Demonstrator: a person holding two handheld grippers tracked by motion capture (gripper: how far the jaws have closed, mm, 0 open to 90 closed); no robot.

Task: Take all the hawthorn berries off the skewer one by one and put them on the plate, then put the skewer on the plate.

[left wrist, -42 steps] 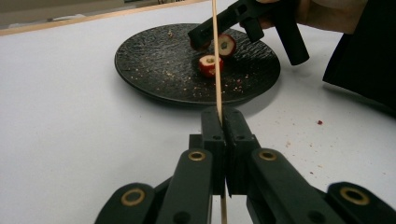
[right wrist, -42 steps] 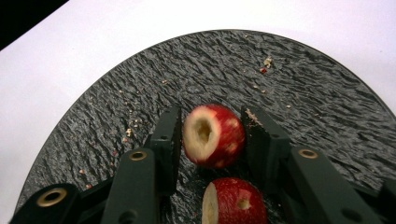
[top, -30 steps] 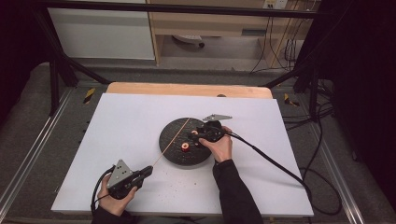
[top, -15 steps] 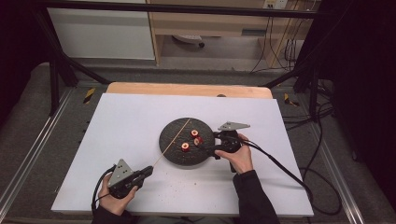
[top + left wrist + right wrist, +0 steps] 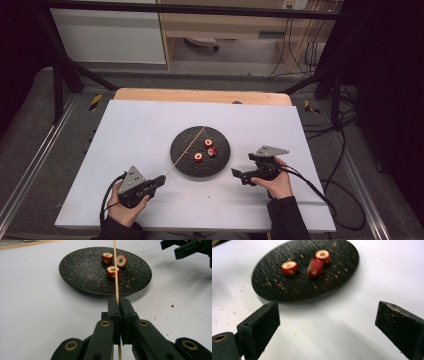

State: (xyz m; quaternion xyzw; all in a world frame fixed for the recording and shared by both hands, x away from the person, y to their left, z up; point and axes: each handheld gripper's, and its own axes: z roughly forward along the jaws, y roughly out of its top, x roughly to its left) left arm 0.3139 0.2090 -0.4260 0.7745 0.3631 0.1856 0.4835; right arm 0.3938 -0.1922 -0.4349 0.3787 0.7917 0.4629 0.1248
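Fingers of L gripper clamp skewer aimed over plate, R gripper w/ jaws just opened & empty beside plate, 3 fruit pcs loose on plate, none threaded yet, so skewering's barely begun.

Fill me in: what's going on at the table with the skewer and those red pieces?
A person works two handheld grippers. The left gripper is shut on a thin wooden skewer that reaches over the black plate. Three red cored fruit pieces lie loose on the plate, none threaded. The right gripper, its fingers just opened and empty, sits on the white table right of the plate.
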